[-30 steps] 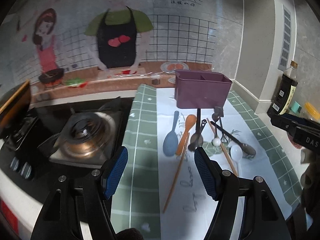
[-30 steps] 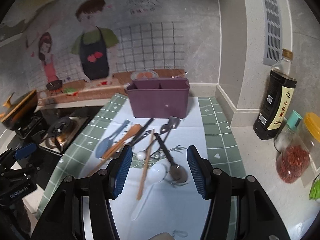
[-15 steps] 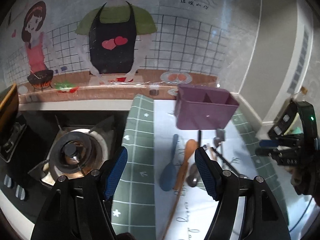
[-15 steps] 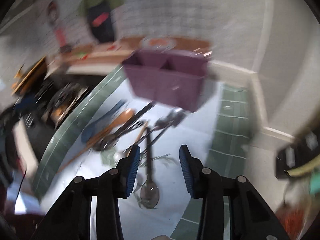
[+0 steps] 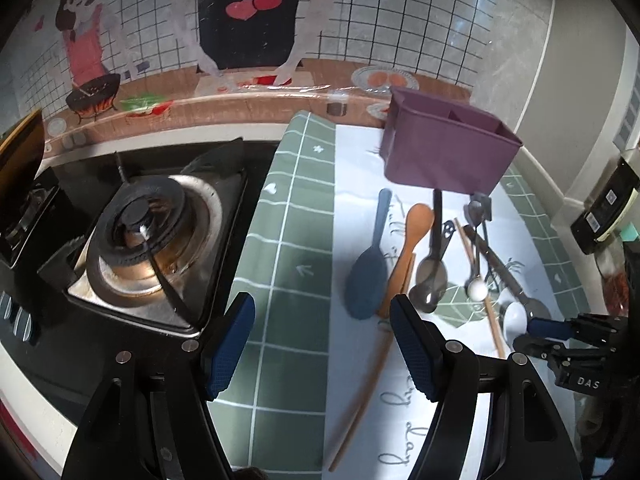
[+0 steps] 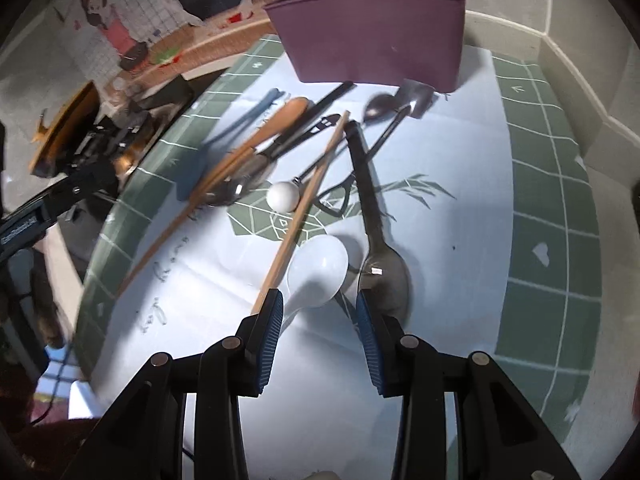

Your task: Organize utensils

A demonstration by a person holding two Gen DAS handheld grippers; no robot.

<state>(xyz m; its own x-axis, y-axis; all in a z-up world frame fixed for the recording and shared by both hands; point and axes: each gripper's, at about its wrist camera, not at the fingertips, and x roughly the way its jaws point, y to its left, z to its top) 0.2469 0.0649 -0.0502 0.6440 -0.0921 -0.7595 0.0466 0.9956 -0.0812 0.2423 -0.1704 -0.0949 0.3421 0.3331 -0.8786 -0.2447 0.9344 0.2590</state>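
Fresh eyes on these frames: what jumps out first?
The jumble of utensils crossed over one another on the mat, just in front of the purple caddy. Nearest, the right tongs hang open around the handle end of the white spoon. In the left view, a gas burner sits left of the mat.

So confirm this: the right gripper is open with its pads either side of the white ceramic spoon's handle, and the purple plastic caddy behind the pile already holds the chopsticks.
One error: the purple plastic caddy looks empty in the left wrist view; the wooden chopsticks lie on the mat. The right gripper is open astride the white ceramic spoon.
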